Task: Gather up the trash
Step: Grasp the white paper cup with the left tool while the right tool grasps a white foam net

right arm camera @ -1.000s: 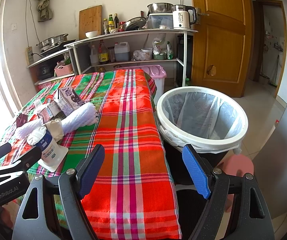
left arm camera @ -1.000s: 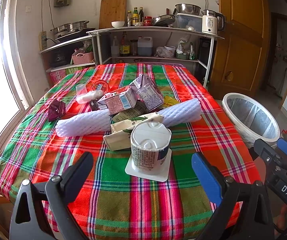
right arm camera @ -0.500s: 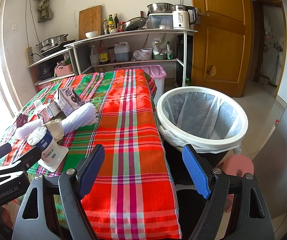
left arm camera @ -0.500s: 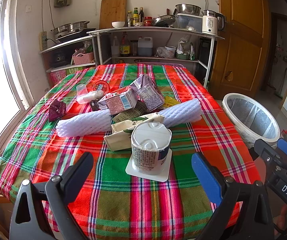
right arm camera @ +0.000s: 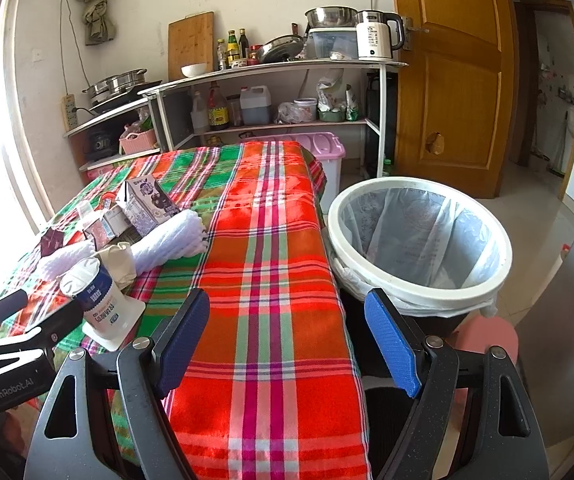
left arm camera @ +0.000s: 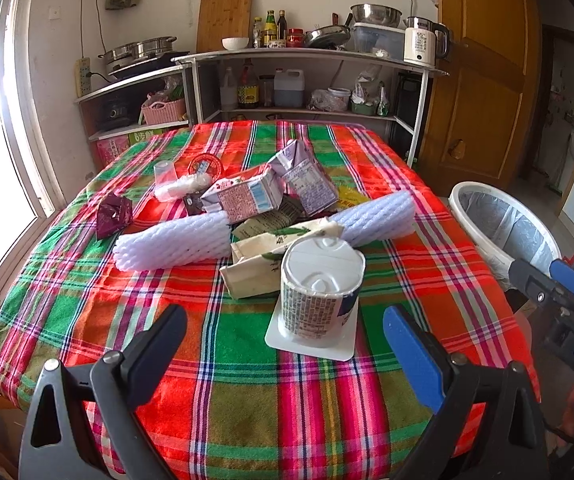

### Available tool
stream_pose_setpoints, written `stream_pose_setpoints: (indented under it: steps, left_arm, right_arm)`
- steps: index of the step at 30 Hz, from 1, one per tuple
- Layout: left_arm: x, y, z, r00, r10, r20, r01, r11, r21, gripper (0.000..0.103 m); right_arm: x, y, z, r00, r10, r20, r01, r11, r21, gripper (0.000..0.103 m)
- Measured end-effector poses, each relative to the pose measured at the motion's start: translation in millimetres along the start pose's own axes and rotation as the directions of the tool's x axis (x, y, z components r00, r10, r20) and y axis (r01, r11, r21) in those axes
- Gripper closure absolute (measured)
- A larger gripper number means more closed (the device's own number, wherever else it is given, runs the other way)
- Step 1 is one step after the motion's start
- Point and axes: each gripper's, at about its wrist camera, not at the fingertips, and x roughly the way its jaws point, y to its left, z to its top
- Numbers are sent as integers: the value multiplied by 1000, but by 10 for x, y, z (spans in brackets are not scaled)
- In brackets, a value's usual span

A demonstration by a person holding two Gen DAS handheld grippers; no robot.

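**Collection not yet begun: first pickup pending**

The left gripper hovers with jaws released, empty, facing the upturned cup nearest on the table. More trash lies beyond. The right gripper is likewise spread and empty, near the bin at right. Next: advance, clamp the cup.

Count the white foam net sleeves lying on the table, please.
2. One white foam net sleeve lies left of the upside-down white yogurt cup; the other lies behind it to the right. More may hide under the cartons.
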Motion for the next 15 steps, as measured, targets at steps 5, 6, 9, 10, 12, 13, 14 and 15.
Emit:
stream_pose_setpoints:
  steps: [5, 6, 9, 10, 12, 13, 14, 15]
  left_arm:
    - [183, 69, -10, 999, -13, -31, 12, 1000, -22, 3]
    - [228, 75, 3, 999, -9, -44, 8, 1000, -25, 6]
    - [322, 52, 40, 999, -17, -49, 17, 1000, -17, 8]
    - [338, 17, 48, 998, -30, -52, 29, 1000, -3, 8]
    - [361, -48, 51, 998, -45, -46, 46, 999, 19, 9]
    - [390, -66, 53, 997, -47, -53, 49, 999, 21, 9]
    - [426, -72, 60, 996, -58, -66, 59, 998, 13, 14]
    - [459, -63, 67, 995, -70, -73, 70, 998, -2, 17]
  right_arm:
    - [141, 46, 105, 1000, 16, -3, -16, 1000, -19, 23]
    - [169, 55, 122, 1000, 29, -3, -29, 999, -24, 23]
    - [277, 89, 165, 998, 58, -15, -59, 998, -30, 23]
    - [312, 97, 170, 997, 69, -19, -70, 997, -30, 23]
    - [378, 120, 188, 997, 76, -32, -77, 997, -32, 23]
    - [405, 126, 197, 996, 79, -34, -80, 996, -35, 23]
    - [437, 133, 208, 996, 80, -38, -82, 996, -37, 23]
    - [459, 140, 217, 996, 81, -40, -82, 996, -38, 23]
